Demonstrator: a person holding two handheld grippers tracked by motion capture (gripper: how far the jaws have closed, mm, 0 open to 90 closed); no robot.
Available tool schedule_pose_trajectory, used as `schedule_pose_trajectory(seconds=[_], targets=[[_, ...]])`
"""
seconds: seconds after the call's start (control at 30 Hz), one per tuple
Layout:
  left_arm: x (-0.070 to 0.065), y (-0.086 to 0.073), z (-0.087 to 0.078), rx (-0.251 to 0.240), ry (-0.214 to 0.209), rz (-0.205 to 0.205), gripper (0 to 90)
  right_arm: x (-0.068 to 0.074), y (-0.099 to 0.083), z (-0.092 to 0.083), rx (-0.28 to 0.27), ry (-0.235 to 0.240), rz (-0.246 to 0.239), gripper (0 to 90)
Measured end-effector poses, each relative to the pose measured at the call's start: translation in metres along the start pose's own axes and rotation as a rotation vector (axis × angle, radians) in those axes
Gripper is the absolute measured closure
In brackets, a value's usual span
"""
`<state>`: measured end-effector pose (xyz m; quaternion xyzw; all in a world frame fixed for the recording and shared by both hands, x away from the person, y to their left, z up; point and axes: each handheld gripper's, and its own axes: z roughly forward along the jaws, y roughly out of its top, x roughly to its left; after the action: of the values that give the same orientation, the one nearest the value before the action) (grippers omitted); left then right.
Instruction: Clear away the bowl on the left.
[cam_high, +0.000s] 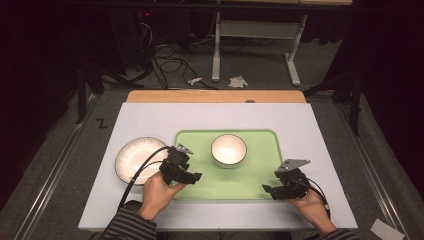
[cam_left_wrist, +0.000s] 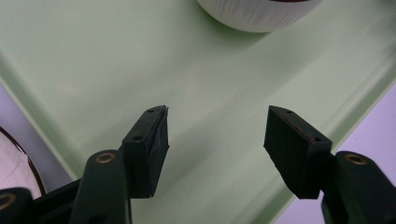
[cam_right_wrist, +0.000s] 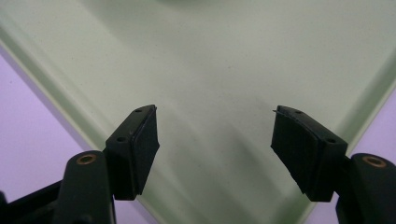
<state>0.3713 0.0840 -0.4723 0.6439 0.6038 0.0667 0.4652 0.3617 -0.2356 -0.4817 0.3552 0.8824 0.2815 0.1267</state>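
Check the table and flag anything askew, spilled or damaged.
Nothing stands out. The white ribbed bowl sits upright on the pale green rectangular tray, which lies square on the table. The white dark-rimmed plate rests flat beside the tray's left edge. Both the left gripper and right gripper hover open over the tray, empty.

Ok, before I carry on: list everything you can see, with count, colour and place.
tray: one, light green, middle of the mat
bowl: one, white, on the tray's far half
plate: one, white with dark rim, on the mat left of the tray
mat: one, white, covering the table
table: one, wooden, far edge showing
left gripper: one, black, open, over the tray's near-left corner
right gripper: one, black, open, over the tray's near-right corner
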Motion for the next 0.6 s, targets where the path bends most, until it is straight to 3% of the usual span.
schedule_pose_trajectory(seconds=[0.17, 0.33, 0.6], targets=[[0.0011, -0.0046, 0.0042, 0.005, 0.028, 0.031, 39.7, 0.0005, 0.0002, -0.0007, -0.001, 0.0, -0.001, 33.0], [0.0008, -0.0065, 0.0065, 0.006, 0.031, 0.038, 39.7, 0.0004, 0.0003, -0.0001, -0.001, 0.003, -0.005, 33.1], [0.0018, -0.0093, 0.0059, 0.013, 0.039, 0.087, 43.3, 0.0014, 0.0004, 0.0007, -0.001, 0.007, -0.012, 33.0]])
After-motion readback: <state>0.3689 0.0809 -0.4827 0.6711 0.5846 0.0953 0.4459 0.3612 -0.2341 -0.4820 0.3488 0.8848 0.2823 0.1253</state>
